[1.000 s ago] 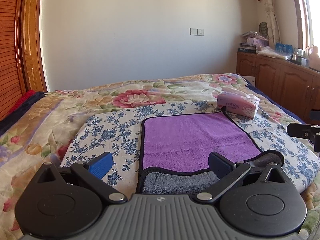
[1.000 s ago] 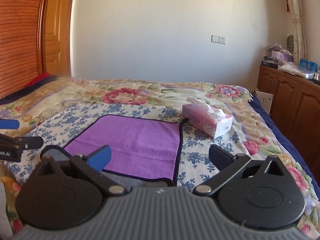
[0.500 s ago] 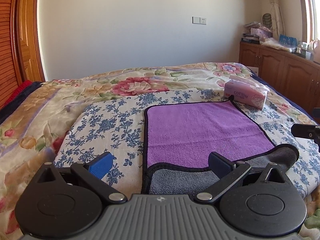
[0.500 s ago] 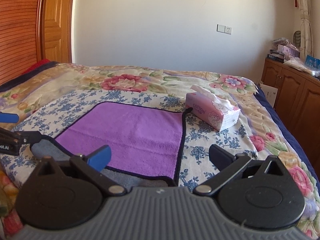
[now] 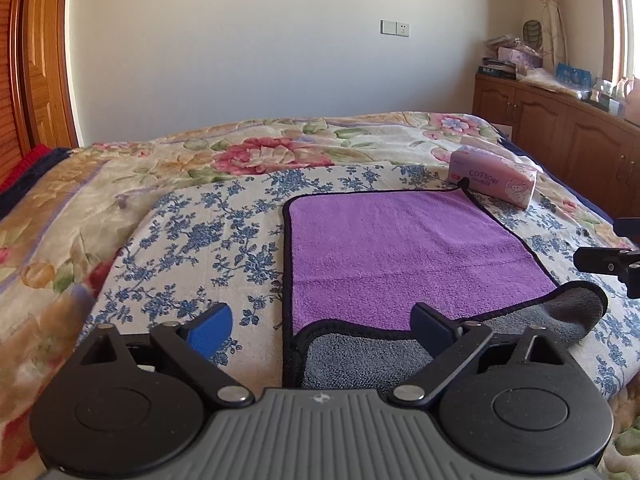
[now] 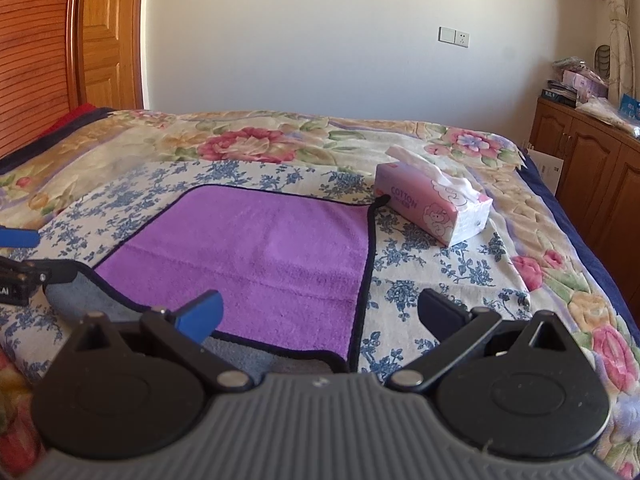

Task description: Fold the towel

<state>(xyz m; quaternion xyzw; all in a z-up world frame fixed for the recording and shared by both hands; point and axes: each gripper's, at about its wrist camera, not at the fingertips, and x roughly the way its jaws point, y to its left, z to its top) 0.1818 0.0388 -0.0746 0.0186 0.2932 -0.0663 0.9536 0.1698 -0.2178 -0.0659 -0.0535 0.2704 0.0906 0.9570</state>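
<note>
A purple towel (image 5: 400,252) with black trim lies flat on a blue-flowered cloth on the bed. Its near edge is turned over and shows the grey underside (image 5: 360,356). The towel also shows in the right wrist view (image 6: 260,256). My left gripper (image 5: 320,324) is open and empty, above the towel's near left corner. My right gripper (image 6: 320,312) is open and empty, above the near right corner. Each gripper's fingers show at the edge of the other's view.
A pink tissue box (image 6: 432,210) stands just past the towel's far right corner. The blue-flowered cloth (image 5: 200,240) lies over a floral bedspread (image 5: 260,148). Wooden cabinets (image 5: 560,136) stand right of the bed, a wooden door (image 6: 108,40) at the far left.
Both grippers have come closer to the towel's near edge and tilted down slightly. The towel has not moved. Both stay open.
</note>
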